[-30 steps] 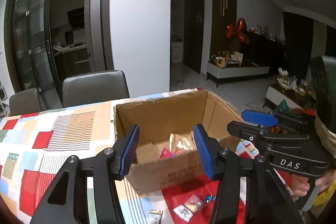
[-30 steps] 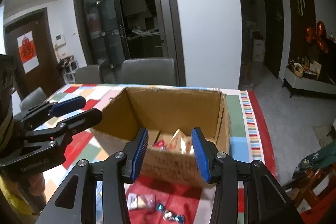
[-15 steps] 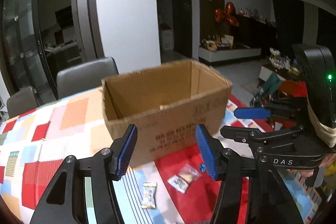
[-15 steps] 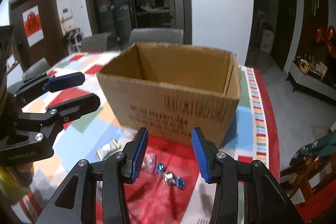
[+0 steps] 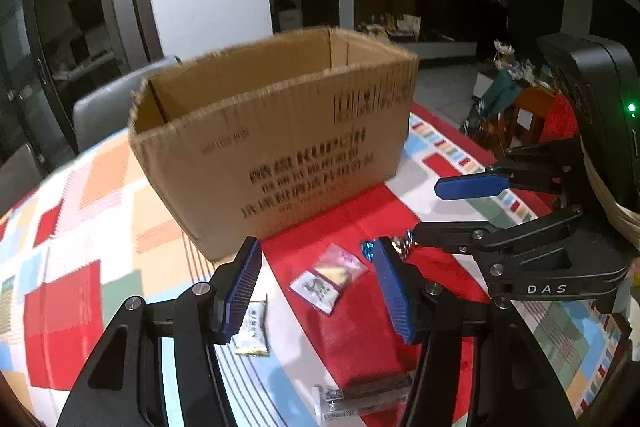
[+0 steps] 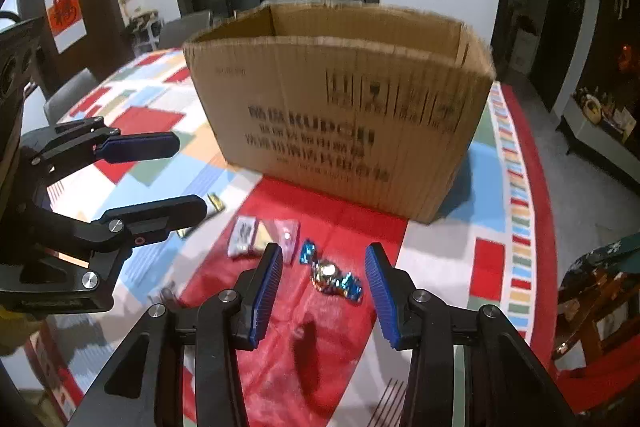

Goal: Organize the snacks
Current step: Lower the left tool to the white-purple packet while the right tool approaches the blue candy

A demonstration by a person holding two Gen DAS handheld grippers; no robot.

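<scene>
Loose snacks lie on the patchwork tablecloth (image 6: 516,195), just in front of the open cardboard box (image 6: 340,115). Nearest the box front: a foil candy cluster (image 6: 336,281), blue and gold, and left of it a flat clear sachet pair (image 6: 262,237). Further out from the box sit a small pale packet (image 5: 252,327) and a long dark bar (image 5: 360,397).

All of it looks light, crinkly and soft. Foil wrap is probably slippery and deforms under squeeze, so pinch the candy across its bulged middle. The sachets are flat; take an edge or a raised corner.

Right gripper (image 6: 324,291) pitches down toward the table, jaws apart and empty, candy framed between them. Left gripper (image 5: 316,287) also tilts down, jaws apart, nothing held, the sachets in front of the box between its fingers.
</scene>
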